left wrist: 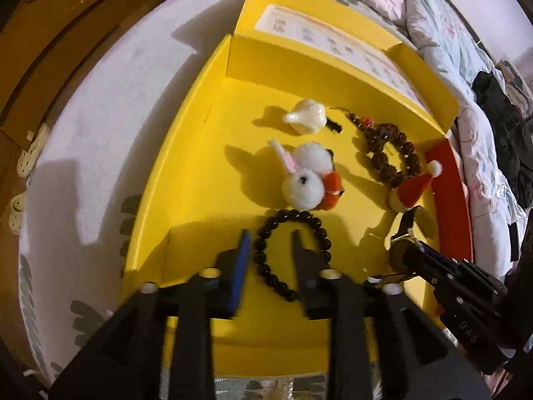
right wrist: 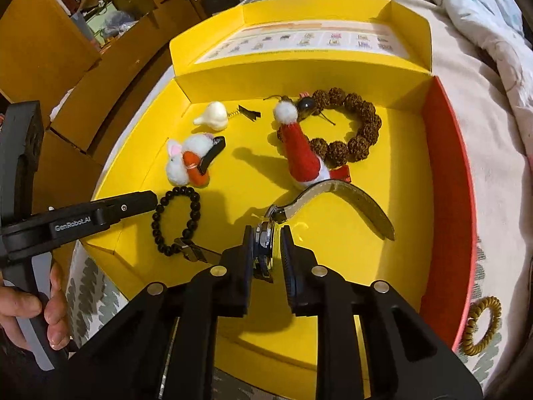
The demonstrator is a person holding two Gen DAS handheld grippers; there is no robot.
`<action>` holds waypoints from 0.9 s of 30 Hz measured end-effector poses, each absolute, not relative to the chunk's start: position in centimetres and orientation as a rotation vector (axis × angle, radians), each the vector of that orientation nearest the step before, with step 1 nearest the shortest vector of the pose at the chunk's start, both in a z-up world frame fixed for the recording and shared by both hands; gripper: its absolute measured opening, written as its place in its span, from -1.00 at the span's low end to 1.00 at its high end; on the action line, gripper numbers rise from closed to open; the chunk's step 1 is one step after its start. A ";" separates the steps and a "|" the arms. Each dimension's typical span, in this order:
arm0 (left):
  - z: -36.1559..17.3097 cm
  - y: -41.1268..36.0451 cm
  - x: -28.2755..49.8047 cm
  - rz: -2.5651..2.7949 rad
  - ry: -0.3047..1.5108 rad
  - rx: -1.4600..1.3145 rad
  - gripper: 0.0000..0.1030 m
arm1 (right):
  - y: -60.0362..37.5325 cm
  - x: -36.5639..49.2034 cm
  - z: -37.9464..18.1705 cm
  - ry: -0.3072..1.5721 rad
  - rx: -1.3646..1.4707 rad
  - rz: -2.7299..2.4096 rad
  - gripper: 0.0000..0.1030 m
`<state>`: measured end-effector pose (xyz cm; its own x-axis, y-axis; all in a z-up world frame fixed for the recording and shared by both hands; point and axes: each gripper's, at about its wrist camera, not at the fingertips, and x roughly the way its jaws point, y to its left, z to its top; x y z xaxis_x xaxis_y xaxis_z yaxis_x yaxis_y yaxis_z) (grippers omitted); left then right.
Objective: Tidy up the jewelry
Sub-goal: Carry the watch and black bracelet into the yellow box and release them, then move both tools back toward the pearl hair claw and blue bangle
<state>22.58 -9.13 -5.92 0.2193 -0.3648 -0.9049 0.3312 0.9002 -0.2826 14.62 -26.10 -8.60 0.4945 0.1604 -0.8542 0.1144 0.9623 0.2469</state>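
Note:
An open yellow box (left wrist: 200,173) (right wrist: 333,233) lies on a bed and holds the jewelry. My left gripper (left wrist: 270,238) is open, its fingers straddling one side of a black bead bracelet (left wrist: 289,253) (right wrist: 176,223) on the box floor. My right gripper (right wrist: 266,238) (left wrist: 404,230) is shut on a wristwatch (right wrist: 265,246); its leather strap (right wrist: 349,203) trails to the right. Also in the box are a white bunny hair clip (left wrist: 304,176) (right wrist: 190,163), a Santa hat clip (left wrist: 414,186) (right wrist: 303,156), a brown seed bracelet (left wrist: 393,153) (right wrist: 353,123) and a white garlic-shaped charm (left wrist: 304,115) (right wrist: 213,118).
The box has a raised yellow lid (right wrist: 299,40) at the back and a red right wall (right wrist: 446,183). A gold coil hair tie (right wrist: 483,326) lies on the bedding outside the box. Quilts (left wrist: 449,33) lie to the right. Wooden furniture (right wrist: 50,50) stands to the left.

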 end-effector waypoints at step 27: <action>-3.1 -7.2 11.5 -0.503 1.211 0.127 0.08 | -28.9 0.3 -0.5 0.932 0.259 -0.072 0.51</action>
